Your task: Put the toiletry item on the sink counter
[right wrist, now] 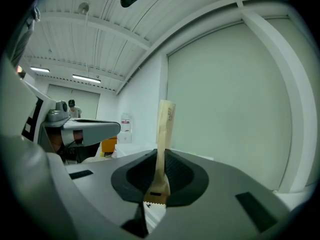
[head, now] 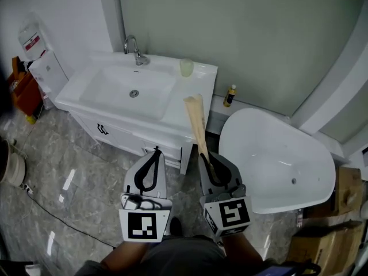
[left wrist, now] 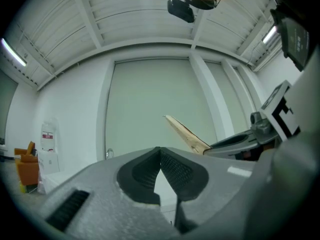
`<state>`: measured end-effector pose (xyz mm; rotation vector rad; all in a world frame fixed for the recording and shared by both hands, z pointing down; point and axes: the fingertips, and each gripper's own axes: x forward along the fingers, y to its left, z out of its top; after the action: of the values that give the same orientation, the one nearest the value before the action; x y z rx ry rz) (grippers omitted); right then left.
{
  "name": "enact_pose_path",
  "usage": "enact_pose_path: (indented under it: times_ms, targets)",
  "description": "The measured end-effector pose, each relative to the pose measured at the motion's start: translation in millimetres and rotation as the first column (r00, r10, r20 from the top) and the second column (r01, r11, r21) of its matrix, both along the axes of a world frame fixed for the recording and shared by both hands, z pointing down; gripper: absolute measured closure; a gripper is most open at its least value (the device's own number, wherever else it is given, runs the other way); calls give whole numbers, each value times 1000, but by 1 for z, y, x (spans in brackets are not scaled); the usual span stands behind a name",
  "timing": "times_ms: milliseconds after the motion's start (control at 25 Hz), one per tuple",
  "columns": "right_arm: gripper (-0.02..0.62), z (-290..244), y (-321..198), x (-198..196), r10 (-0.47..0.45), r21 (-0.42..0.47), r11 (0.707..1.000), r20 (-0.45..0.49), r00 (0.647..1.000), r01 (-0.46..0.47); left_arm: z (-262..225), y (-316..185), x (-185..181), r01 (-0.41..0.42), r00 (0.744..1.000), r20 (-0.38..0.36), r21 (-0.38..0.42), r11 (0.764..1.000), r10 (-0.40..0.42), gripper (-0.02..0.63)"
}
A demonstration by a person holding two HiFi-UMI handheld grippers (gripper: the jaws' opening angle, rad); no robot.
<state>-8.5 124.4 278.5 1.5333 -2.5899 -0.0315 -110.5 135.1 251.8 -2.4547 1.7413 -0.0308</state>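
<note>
Where the right gripper's (right wrist: 159,156) pads meet, they pinch the bottom end of a long, flat, tan paper packet (right wrist: 164,129). Clamped firm, as far as can be judged; packet stands straight up out of the jaws.

Left gripper (left wrist: 160,156): jaws together, tips touching, nothing between them. Idle.

Head view: right gripper (head: 207,161) and left gripper (head: 154,154) are side by side, low in frame, both aimed forward. The packet (head: 195,119) runs out along the line of the jaws, leaning slightly left. Its free end shows against the near right corner of the sink counter (head: 198,78). Height above the counter can't be read from here.

- Counter: white, lies ahead and to the left of the holding gripper. The basin (head: 129,91) takes up its middle and left, with the tap (head: 135,52) at the back.
- Bare flat strip on the right side; a pale cup (head: 186,67) stands at its back.
- White bathtub (head: 276,160) to the right, a small bottle (head: 230,95) on the ledge between tub and counter.

Judgement: item not yet set down. The right gripper carries it and is nearer the bare strip. Coming move is forward and a touch left, then tipping the long axis flat, clear of the cup.
</note>
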Motion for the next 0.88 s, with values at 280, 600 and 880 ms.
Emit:
enact_pose_path:
  times_ms: [280,600,880]
  targets:
    - [552,-13,-29,-15,8,33,999,-19,1000,-7,-9,-33,-12,-21,1000,5,32,999,21,595]
    - [552,12,-66,-5,6,-26,1000,-15,1000,-7,16,-73,-2,-21,1000,14,-37,999,22,595]
    - [552,31,-118,7,-22,-84,996,20,1000,23,31,-129,13,-5,999,31,-69,998,7,595]
